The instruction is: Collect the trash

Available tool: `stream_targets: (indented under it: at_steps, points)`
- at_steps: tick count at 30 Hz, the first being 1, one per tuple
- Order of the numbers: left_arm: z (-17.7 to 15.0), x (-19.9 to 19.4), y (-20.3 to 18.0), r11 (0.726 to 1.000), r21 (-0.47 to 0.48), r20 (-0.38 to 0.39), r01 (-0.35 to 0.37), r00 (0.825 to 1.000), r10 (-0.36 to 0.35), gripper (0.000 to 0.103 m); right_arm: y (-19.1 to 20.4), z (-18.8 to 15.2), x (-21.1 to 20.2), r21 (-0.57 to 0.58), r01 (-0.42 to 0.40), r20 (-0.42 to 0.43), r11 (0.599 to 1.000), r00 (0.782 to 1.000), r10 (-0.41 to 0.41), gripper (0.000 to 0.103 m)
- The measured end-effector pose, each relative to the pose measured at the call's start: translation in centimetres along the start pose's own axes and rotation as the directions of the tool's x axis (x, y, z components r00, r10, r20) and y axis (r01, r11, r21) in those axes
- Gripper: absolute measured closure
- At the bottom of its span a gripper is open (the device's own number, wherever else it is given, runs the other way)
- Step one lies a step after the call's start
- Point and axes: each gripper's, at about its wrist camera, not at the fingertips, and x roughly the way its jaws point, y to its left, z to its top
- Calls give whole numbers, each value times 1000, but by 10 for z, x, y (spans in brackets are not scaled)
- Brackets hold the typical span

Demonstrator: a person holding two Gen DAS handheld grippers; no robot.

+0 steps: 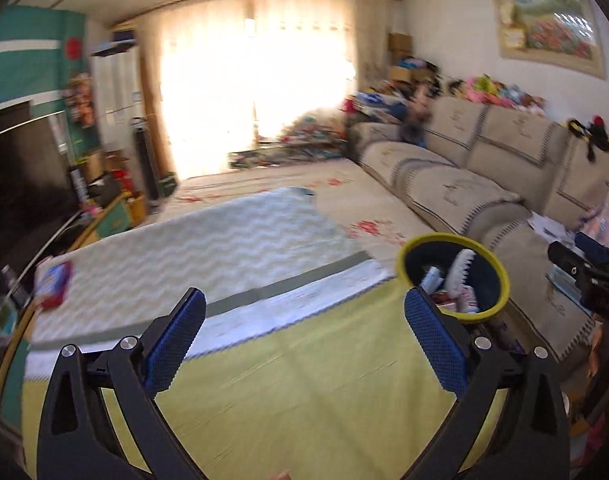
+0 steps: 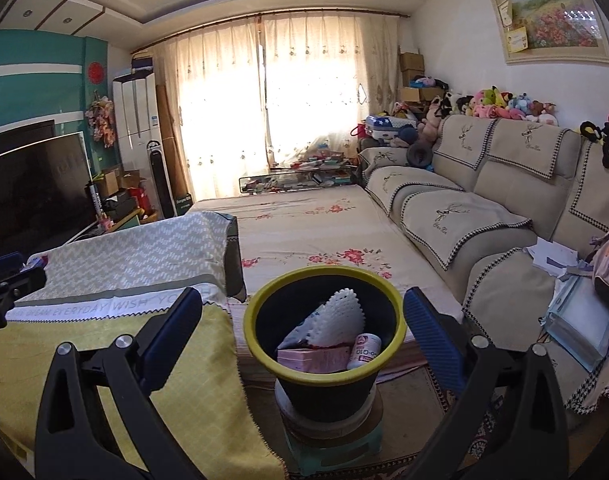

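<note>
A black bin with a yellow rim [image 2: 324,270] stands on a small stool beside the sofa. It holds a white foam net [image 2: 340,316], a pink box [image 2: 312,358] and a small bottle [image 2: 364,350]. My right gripper [image 2: 303,294] is open, with its fingers on either side of the bin in view and short of it. My left gripper [image 1: 304,294] is open over the yellow-green cloth [image 1: 304,380] with nothing between its fingers. The bin [image 1: 436,237] lies beyond its right fingertip. A red and blue packet [image 1: 54,284] lies on the zigzag blanket at the far left.
A beige sofa [image 2: 484,208] runs along the right, with papers [image 2: 576,320] on its near seat. A floral sheet [image 2: 304,220] covers the surface ahead. A dark TV [image 2: 28,184] stands at the left. A cluttered glass table [image 2: 296,180] sits before the curtained window.
</note>
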Motion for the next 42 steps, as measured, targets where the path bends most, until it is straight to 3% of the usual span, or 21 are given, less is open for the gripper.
stream_targets:
  at_steps: [7,15,19,25,42]
  points:
    - [-34,-96,74,974,-177,69,-143,985,157,5,24,6,-42,-27,-69,47,997,996,70,7]
    - [-61,-164,91,943,-245,118,-225,958,260,5,29,2,-75,-51,-94,52,994,994,97,7]
    - [-59,-163,85,935,-223,130,-277,942,310,5,19,5,-71,-5,-88,39,996,995,88,7]
    - [-58,-149,75,944,-226,104,-240,958,268,5,16,5,-64,-3,-101,13,995,995,101,7]
    - [-60,-138,76,938,-236,84,-253,956,279,5,32,6,-57,-48,-109,-3,993,994,109,7]
